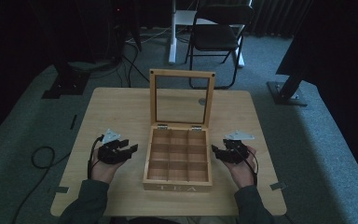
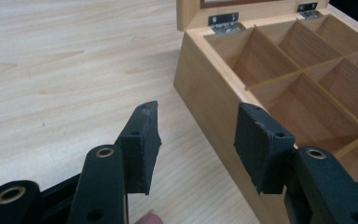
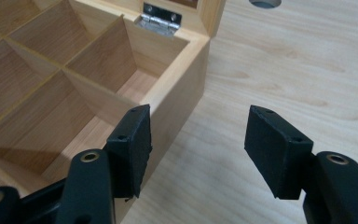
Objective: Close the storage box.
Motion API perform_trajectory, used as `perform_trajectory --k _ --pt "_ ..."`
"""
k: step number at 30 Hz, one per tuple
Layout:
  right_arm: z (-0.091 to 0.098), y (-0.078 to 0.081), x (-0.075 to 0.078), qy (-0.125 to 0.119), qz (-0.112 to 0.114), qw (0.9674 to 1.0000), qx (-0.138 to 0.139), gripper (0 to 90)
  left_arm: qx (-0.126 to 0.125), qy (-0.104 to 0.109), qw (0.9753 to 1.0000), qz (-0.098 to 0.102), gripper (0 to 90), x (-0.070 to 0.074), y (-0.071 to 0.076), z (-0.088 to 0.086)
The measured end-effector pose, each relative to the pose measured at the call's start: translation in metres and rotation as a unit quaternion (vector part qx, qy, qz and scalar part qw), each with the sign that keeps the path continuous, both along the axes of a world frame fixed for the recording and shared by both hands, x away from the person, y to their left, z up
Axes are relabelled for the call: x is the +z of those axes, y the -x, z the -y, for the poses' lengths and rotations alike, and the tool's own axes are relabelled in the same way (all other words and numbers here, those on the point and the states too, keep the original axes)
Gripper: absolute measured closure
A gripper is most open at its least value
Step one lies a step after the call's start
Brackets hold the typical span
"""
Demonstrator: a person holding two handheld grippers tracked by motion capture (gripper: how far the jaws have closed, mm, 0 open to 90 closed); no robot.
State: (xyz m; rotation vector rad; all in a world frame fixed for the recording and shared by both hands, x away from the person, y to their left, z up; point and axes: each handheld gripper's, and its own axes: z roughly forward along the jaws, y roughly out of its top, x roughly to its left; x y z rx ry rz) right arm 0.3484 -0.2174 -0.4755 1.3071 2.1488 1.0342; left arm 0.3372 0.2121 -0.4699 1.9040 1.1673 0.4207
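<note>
Wooden tea box [image 1: 177, 161] sits open at table [image 1: 121, 100] centre, lid [image 1: 182, 98] upright at 12 o'clock, compartments bare. Left gripper [image 1: 131, 148] at 9 o'clock and right gripper [image 1: 214, 150] at 3 flank it, jaws spread, holding nothing. Likely next: closing the lid, needing a reach behind it.

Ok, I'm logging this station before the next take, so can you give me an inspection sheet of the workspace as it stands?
Surface: light wooden table, with a round hole behind the box.
Job's things: wooden tea box, glass-paned lid standing upright, nine compartments, all empty.
Clutter: nothing seen on the table.
Grippers: left tongs open beside the box's left wall, holding nothing; right tongs open beside its right wall, holding nothing.
Cables: one trailing from each gripper; black cable looped on the floor at left.
Surroundings: grey carpet, folding chair behind the table, dark stands either side.
</note>
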Motion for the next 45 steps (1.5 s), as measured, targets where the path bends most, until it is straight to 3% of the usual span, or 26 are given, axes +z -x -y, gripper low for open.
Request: perform_trajectory --k 3,14,28,36,41,45 --pt "-0.001 -0.004 0.004 -0.001 0.005 1.0000 0.002 41.3 -0.002 0.010 0.9999 0.001 50.2 0.003 -0.003 0.002" --pt "-0.010 -0.018 0.018 -0.014 0.019 0.9997 0.012 44.0 -0.010 0.001 0.9998 0.017 50.1 0.017 -0.016 0.012" --pt "-0.018 -0.038 0.033 -0.002 0.028 0.9993 0.025 48.3 -0.015 -0.011 0.9994 0.028 49.9 0.027 -0.039 0.025" --pt "-0.019 -0.052 0.038 -0.023 0.024 0.9993 0.018 49.1 -0.022 -0.024 0.9991 0.027 49.8 0.032 -0.057 0.037" --pt "-0.019 -0.060 0.042 -0.022 0.024 0.9994 0.007 45.4 -0.024 -0.047 0.9982 0.029 49.4 0.032 -0.068 0.042" --pt "-0.021 -0.069 0.045 -0.023 0.024 0.9994 0.007 44.1 -0.026 -0.051 0.9980 0.028 47.9 0.032 -0.077 0.046"
